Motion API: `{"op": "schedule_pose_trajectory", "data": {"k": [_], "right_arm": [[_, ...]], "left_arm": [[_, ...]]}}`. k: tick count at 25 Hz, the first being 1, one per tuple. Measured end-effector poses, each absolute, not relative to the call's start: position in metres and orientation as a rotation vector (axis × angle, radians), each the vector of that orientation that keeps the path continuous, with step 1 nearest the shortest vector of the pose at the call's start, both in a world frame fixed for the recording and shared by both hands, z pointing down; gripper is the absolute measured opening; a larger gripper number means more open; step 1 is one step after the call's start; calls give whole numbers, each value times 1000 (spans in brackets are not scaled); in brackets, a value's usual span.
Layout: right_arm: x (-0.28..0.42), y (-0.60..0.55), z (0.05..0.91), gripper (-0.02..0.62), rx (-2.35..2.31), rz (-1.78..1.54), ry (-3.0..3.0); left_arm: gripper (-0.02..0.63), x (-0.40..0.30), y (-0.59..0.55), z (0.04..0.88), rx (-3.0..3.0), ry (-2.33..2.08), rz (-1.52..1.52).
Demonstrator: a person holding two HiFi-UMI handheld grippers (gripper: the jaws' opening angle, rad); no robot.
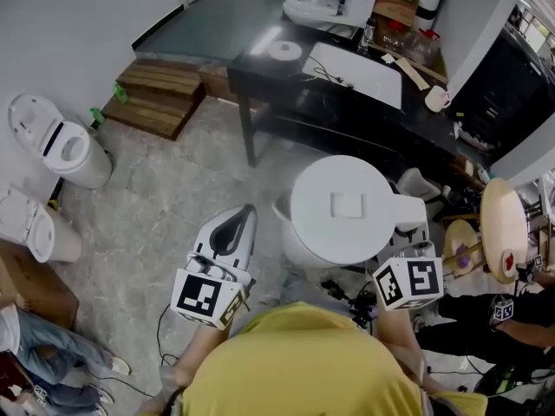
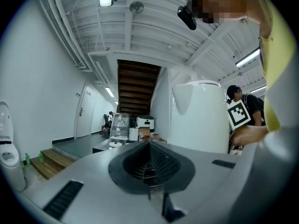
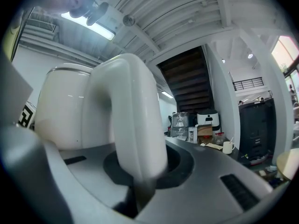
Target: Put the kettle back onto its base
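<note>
Head view looked down on a pale, mottled stone floor [image 1: 165, 206] with a long, glossy black table [image 1: 286, 89] standing at the far side. Left of the table lay low steps of brown wooden planks [image 1: 160, 94].

The kettle [image 1: 347, 211] was a smooth white plastic drum with a flat round lid. It hung above the floor on the near side of the table, well apart from the tabletop and just in front of the person in the yellow shirt [image 1: 299, 367].

The right gripper [image 1: 409, 232] was clamped on the kettle's thick, curved white handle [image 3: 133, 120]. In the right gripper view the handle filled the gap between the grey jaws.

The left gripper [image 1: 241, 222], a tapered grey shell, was held to the left of the kettle, apart from it. Its jaws were together, with nothing between them.

A flat round white disc [image 1: 284, 51] lay on the far left part of the tabletop.
</note>
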State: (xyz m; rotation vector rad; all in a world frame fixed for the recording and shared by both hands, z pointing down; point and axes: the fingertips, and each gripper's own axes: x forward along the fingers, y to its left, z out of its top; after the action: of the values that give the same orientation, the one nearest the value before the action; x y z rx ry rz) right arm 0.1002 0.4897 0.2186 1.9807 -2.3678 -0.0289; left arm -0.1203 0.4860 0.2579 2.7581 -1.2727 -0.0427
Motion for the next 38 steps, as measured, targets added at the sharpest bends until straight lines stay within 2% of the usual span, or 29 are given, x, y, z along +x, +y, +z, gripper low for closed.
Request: {"op": "schedule_pose_trajectory", "data": {"k": [17,38], "right_arm": [[149,332,206,51,1893,-79,-2452],[156,222,216,52,1910,-26,-2427]], "left_arm": [[-2,-94,333,242,2691,-1468,-98],[-2,-70,219,255,2720,-1346,-11]]}}
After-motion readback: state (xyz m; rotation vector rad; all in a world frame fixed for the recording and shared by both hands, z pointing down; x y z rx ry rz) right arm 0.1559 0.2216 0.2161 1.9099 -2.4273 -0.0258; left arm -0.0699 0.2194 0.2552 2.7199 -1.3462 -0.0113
